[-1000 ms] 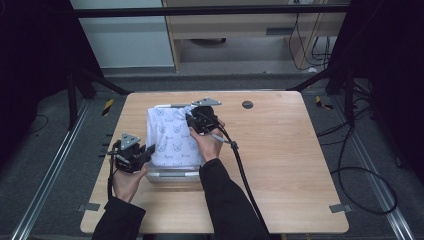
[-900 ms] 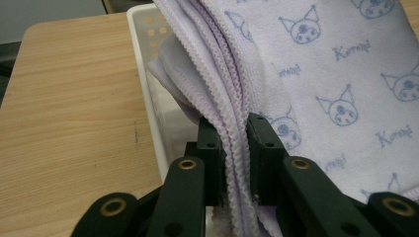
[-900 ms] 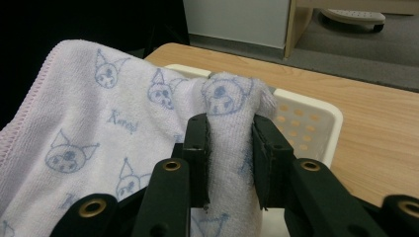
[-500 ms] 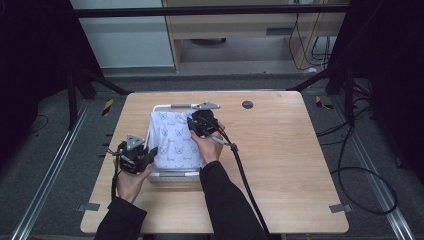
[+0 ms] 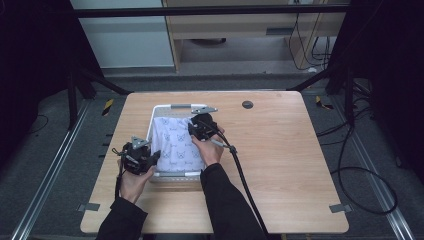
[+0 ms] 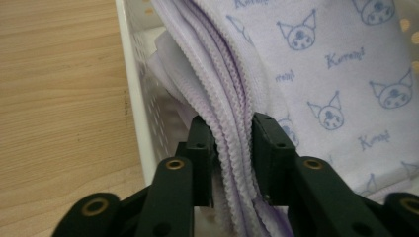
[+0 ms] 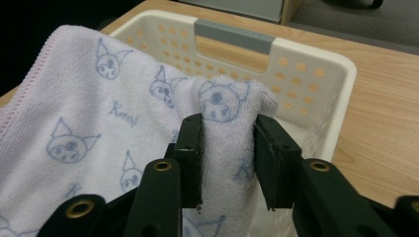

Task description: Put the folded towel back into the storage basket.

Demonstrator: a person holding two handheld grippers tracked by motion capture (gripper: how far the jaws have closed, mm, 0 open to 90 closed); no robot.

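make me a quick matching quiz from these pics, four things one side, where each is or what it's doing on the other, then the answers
Things:
1. left gripper
2. right gripper
3. basket
4. round dark disc

States or places:
A. white, perforated, grey handle, holds the towel
B. on bare table, beyond the basket's far right corner
C. clamped on the towel's stacked stitched edges
D. pinching a bunched fold printed with a cat face

Pairs: 1-C, 2-D, 3-A, 4-B

1. Pale lilac towel (image 5: 177, 144) printed with blue cat faces and script, stitched edges stacked in folds, draped over and into the basket.
2. White perforated plastic basket (image 7: 316, 74), grey handle, upright on wooden surface (image 5: 290, 150).
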